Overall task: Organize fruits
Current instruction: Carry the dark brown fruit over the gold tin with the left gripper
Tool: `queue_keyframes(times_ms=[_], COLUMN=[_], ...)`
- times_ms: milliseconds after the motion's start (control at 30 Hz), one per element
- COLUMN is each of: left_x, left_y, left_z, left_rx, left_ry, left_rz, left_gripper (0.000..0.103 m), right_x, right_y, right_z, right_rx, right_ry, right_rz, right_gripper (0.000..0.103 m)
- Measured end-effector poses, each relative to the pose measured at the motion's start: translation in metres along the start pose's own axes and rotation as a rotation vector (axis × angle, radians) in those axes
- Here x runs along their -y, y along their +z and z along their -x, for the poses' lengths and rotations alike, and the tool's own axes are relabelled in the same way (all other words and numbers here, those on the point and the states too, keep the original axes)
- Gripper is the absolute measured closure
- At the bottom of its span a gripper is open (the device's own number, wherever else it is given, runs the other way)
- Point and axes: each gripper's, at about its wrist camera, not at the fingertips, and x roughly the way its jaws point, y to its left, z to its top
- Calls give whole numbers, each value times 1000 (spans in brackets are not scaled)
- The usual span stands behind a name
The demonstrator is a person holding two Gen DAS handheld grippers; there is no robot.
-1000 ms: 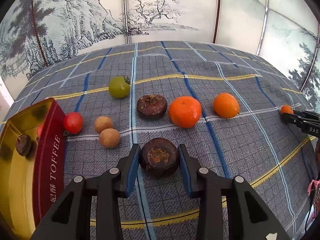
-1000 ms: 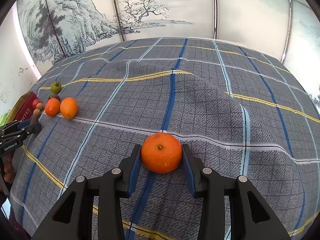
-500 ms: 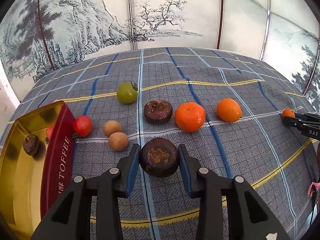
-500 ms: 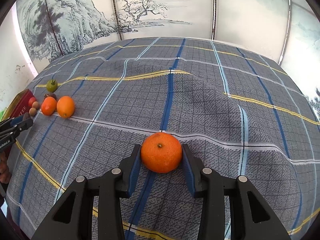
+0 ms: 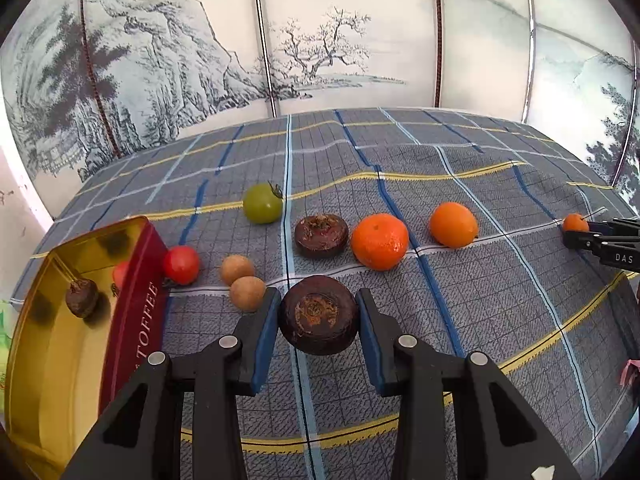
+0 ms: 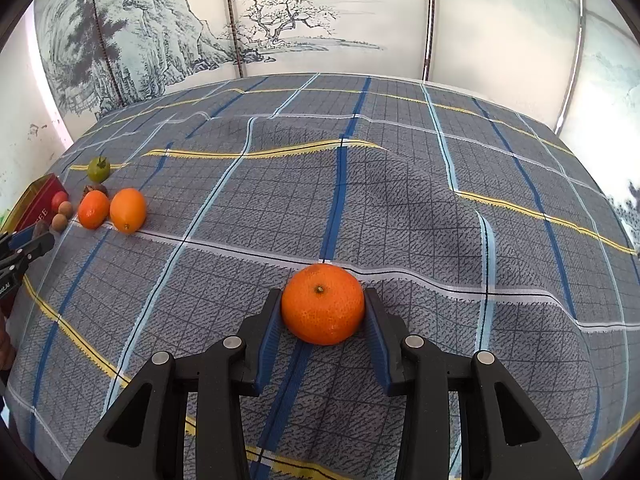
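My left gripper (image 5: 318, 316) is shut on a dark brown water chestnut (image 5: 318, 314) and holds it above the checked cloth. On the cloth beyond lie another water chestnut (image 5: 321, 236), two oranges (image 5: 379, 241) (image 5: 453, 224), a green tomato (image 5: 262, 209), a red tomato (image 5: 181, 265) and two tan longans (image 5: 237, 270) (image 5: 247, 298). The red toffee tin (image 5: 138, 320) at the left holds one water chestnut (image 5: 81, 298). My right gripper (image 6: 323, 310) is shut on an orange (image 6: 323, 303) at the cloth; it also shows in the left wrist view (image 5: 576, 229).
The checked cloth (image 6: 400, 184) is rumpled into folds in the middle. A painted folding screen (image 5: 300, 48) stands behind the table. The left gripper shows at the left edge of the right wrist view (image 6: 24, 246).
My left gripper has lifted and pulled back with the water chestnut, and the tin is more in view. My right gripper still holds its orange with little movement.
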Motion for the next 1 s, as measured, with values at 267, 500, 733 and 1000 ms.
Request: queue_keyframes(times_ms=[267,500,733,1000], left_x=[-1,-11,-29,-52], left_y=[-7,-15,-14,-15], left_z=[18,36,64,84], left_rx=[44,31,70,100], left_ry=[12,22,73,138], left_rz=[15,44,52,56], left_gripper=[69,69,69,69], right_x=[-1,-2,-1,1], right_y=[0,0,0,0], right_z=[-2,-1,-2,-2], right_rx=[-3,-3,-4,-5], right_ry=[-20,-28,-35,-49], right_rz=[17,21,22,19], right_gripper=[62,62,61,57])
